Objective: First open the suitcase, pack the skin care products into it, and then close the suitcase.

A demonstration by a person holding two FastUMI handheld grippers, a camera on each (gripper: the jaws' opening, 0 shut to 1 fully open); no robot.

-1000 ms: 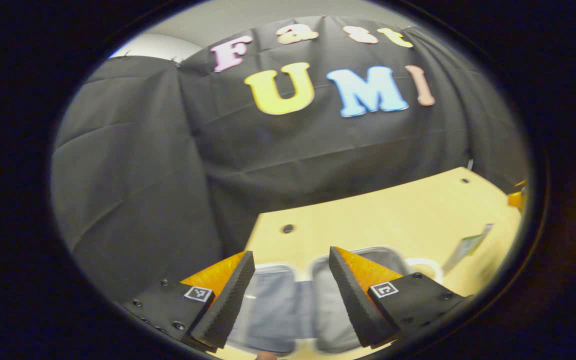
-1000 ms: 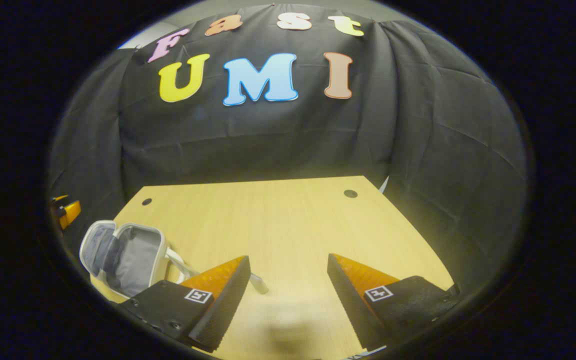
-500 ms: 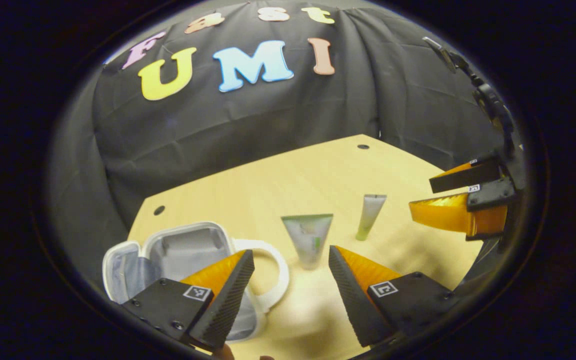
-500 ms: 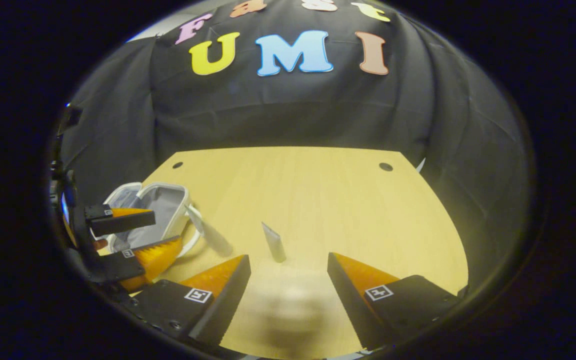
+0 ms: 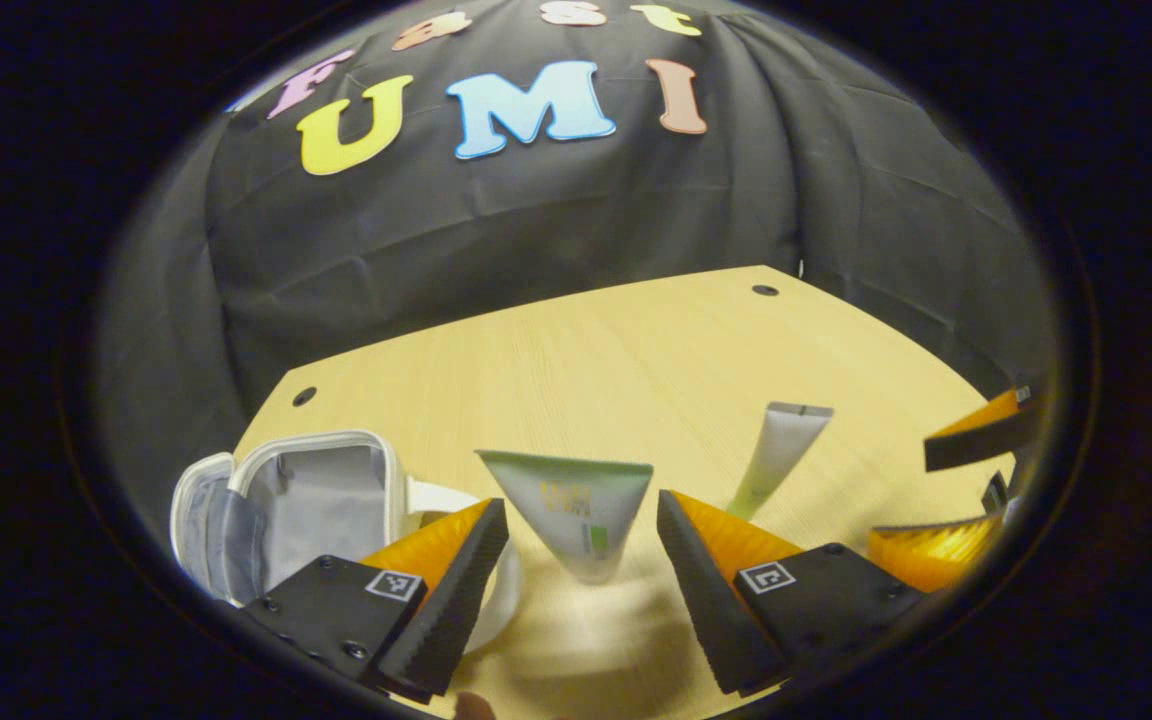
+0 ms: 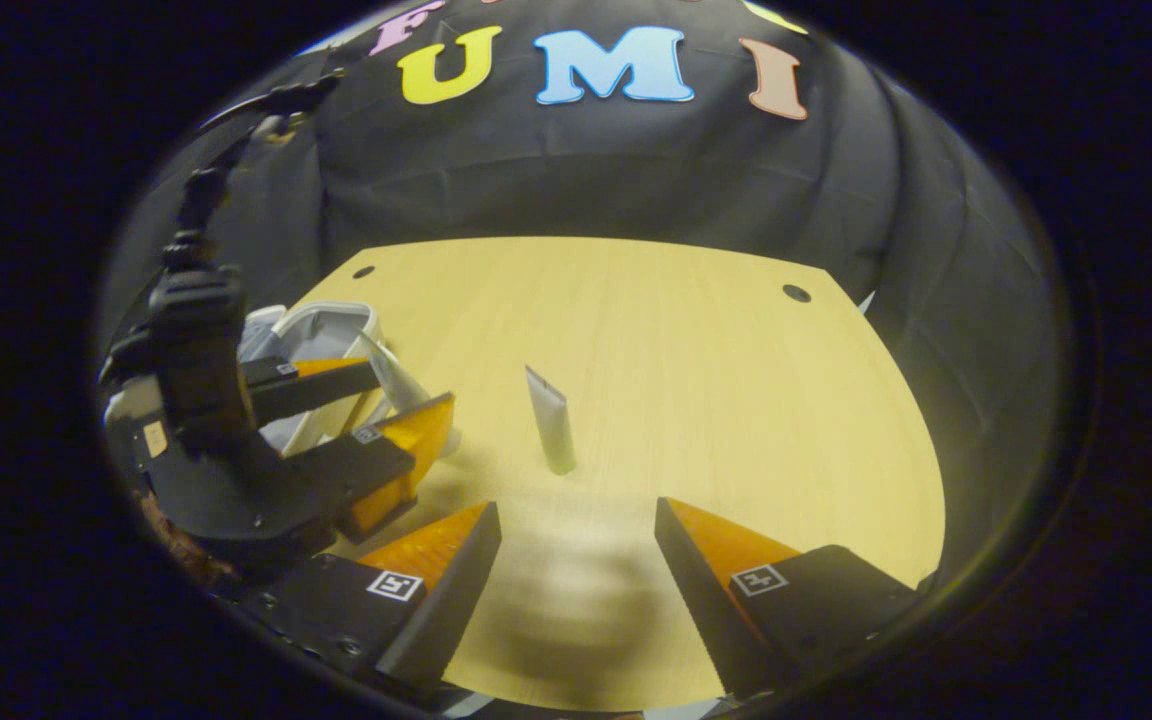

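Left gripper view gives me the wooden table (image 5: 636, 350) first, running back to the black cloth wall (image 5: 496, 230). On its left side sits the small white suitcase (image 5: 306, 500), lid thrown open, grey lining facing me, its white handle curving off its right side behind my left finger.

Next in size is the wide skin care tube (image 5: 573, 515). It stands on its cap on the table, long axis roughly upright, flat crimped end up and narrow end down, just ahead of my left tool (image 5: 581, 590) and between the lines of the two fingers. That tool stands apart and touches nothing.

To the right of it stands the slim tube (image 5: 774, 455), also cap down, leaning a little so its crimped end tips up and to the right. The two tubes are apart from each other, and the wide one is the nearer to the suitcase.

Right gripper view shows the right tool (image 6: 576, 580) with its fingers apart over bare table, holding nothing. The slim tube (image 6: 552, 420) stands ahead of it, crimped end up and tilted slightly left. The left tool (image 6: 376, 420) is off to the left, beside the open suitcase (image 6: 321, 345), fingers spread.
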